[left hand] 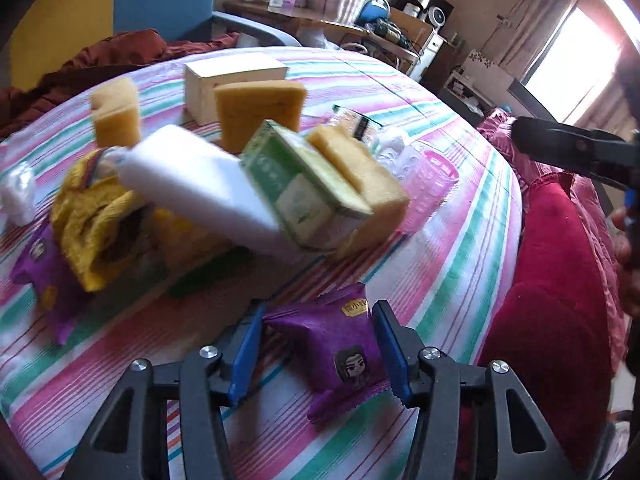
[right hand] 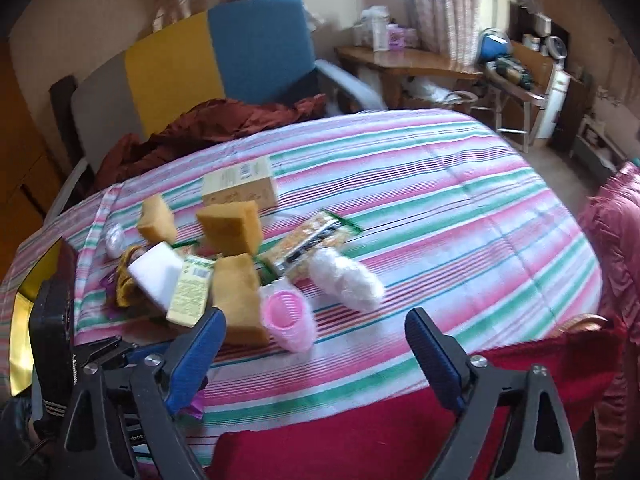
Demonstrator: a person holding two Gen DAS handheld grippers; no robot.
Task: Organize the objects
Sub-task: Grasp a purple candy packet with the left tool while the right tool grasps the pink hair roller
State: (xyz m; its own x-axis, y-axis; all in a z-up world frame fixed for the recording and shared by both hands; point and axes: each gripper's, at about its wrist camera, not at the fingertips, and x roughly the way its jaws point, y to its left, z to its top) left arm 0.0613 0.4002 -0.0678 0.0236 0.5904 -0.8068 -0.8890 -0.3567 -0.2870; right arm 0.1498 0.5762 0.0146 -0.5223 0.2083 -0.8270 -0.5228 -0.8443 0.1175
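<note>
Striped worktop cluttered, sorting barely begun: left gripper closing around purple snack packet; right gripper apart, empty; sponges, boxes unsorted.

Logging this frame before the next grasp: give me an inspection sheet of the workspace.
Surface: striped cloth over a bed or table, its right part bare.
Job's things: purple snack packet lies between the left claw's fingers; a second purple packet at far left.
Clutter: piled yellow sponges, white foam block, green box, yellow cloth, pink basket, cream box.
Grippers: left claw astride the packet, pads close to its sides, contact unclear; right claw open, nothing between its fingers.
Cables: tangled on the far desk, none on the cloth.
Surroundings: blue and yellow chair, red cushion, window.
</note>
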